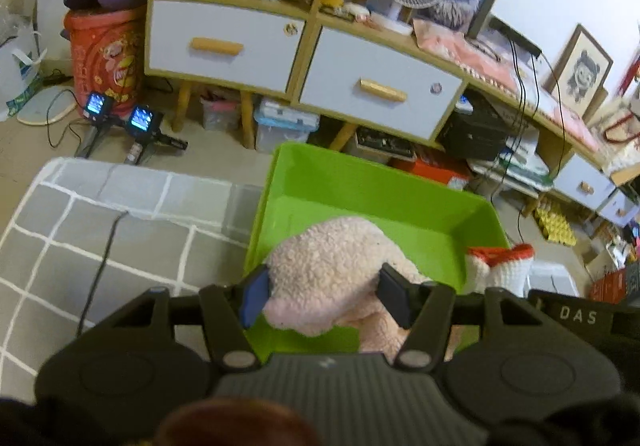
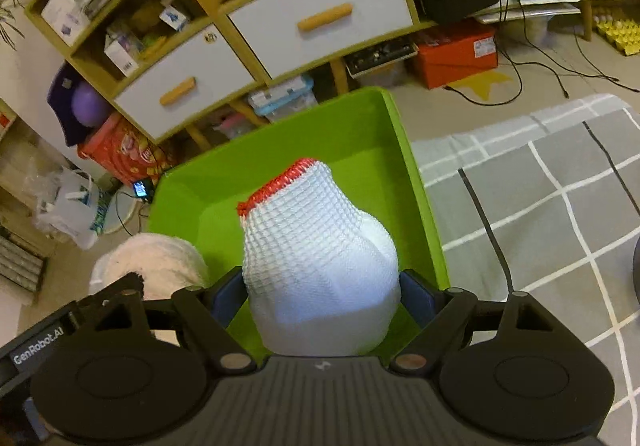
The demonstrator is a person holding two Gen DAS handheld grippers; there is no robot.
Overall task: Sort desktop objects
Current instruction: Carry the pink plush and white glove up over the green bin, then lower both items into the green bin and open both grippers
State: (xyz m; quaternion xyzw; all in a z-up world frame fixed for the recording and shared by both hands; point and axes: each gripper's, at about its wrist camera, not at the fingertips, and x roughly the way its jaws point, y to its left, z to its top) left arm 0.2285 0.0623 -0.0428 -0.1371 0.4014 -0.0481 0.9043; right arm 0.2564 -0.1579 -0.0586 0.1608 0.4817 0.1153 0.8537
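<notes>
My left gripper [image 1: 324, 296] is shut on a fluffy pink plush cloth [image 1: 332, 270] and holds it over the near end of a green plastic bin [image 1: 360, 182]. My right gripper [image 2: 322, 298] is shut on a white knitted glove with a red cuff [image 2: 316, 246] and holds it above the same green bin [image 2: 280, 150]. The glove shows at the right in the left wrist view [image 1: 500, 266]. The pink cloth shows at the lower left in the right wrist view [image 2: 156, 266]. The bin's floor looks bare beyond the held items.
The bin sits at the far edge of a table with a grey checked cloth [image 1: 120, 230], [image 2: 560, 186]. A black cable [image 1: 100, 266] lies on it. Beyond stand a wooden cabinet with white drawers [image 1: 280, 46], boxes, fans and floor clutter.
</notes>
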